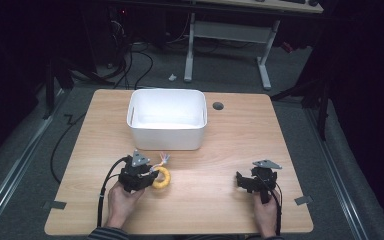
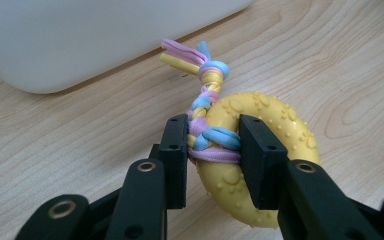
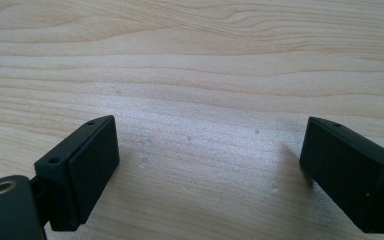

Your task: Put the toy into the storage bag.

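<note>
1. We are clamping the left tool [image 2: 213,150] on the yellow ring toy [image 2: 260,150], its jaws pressing where the braided rope [image 2: 205,107] wraps the ring; the toy is lying on the desk [image 1: 220,150] just in front of us.
2. We are resting the right tool [image 3: 207,170] released over bare wood, its jaws standing wide with nothing between them.
3. We are probably at the grasp step: next we are lifting the toy clear and carrying it forward over the near wall of the white bin [image 1: 167,135].
</note>
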`<state>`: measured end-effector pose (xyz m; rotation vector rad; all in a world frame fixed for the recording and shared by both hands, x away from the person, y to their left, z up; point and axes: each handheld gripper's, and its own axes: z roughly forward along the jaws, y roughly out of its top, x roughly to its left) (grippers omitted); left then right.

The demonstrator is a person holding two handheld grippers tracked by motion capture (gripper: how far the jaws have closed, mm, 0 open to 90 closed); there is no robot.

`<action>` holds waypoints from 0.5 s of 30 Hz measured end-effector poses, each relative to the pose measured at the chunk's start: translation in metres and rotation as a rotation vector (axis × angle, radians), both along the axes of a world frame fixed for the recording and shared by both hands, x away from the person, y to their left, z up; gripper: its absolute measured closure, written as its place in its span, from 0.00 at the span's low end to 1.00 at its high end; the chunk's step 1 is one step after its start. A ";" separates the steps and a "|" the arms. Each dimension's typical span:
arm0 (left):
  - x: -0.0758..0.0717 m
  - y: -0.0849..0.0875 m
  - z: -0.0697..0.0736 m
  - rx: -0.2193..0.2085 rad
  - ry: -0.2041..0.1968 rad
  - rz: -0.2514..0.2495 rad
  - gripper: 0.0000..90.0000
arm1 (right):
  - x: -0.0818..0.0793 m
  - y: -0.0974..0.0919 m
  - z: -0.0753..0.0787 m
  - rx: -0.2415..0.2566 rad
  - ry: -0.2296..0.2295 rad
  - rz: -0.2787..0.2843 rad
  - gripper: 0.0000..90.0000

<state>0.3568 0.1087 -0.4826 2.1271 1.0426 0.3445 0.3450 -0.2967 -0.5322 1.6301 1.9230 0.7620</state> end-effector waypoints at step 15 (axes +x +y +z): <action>-0.009 0.002 0.026 -0.043 0.006 -0.054 0.74 | 0.000 0.000 0.000 0.000 0.000 0.007 0.10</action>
